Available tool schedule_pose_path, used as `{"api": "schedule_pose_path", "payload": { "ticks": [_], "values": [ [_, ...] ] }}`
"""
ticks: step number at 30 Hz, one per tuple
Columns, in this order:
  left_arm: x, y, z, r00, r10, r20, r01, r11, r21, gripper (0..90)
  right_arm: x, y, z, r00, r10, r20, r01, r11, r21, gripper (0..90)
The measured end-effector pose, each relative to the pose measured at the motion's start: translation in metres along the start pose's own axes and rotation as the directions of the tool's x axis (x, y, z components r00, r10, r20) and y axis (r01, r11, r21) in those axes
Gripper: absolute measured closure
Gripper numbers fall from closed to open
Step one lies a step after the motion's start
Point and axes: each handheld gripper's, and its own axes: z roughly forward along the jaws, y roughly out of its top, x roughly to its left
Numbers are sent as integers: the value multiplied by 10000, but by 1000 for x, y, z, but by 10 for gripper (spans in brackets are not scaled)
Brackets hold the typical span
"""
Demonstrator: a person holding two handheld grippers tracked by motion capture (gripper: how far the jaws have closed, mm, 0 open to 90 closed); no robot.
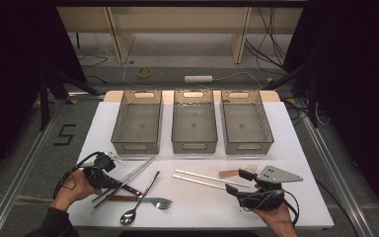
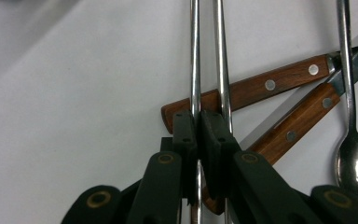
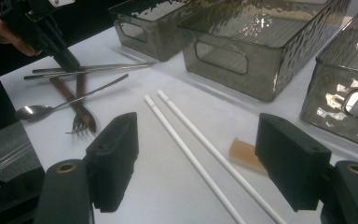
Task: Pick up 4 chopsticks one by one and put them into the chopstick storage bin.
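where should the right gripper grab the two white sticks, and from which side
Probably near the middle of the white sticks, coming down from above with the right gripper turned so its open fingers straddle both across their length. They lie flat, side by side and nearly parallel on the table, so a level approach would find little to pinch.

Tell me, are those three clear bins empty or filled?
Empty: the three bins show only bare ribbed floors; the cutlery and white sticks lie outside on the table.
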Motion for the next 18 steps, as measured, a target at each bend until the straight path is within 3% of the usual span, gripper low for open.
{"api": "schedule_pose_path", "payload": {
  "ticks": [8, 18],
  "values": [
    [-4, 2, -14, 9997, 183, -178, -193, 9982, -576, 845, 0, 0, 0, 10000, 21, -9, -21, 10000, -5, 314],
    [-25, 12, -33, 9969, 781, -21, -779, 9915, -1038, 846, -1, 0, 0, 10000, 56, -55, -56, 10000, -41, 314]
  ]
}}
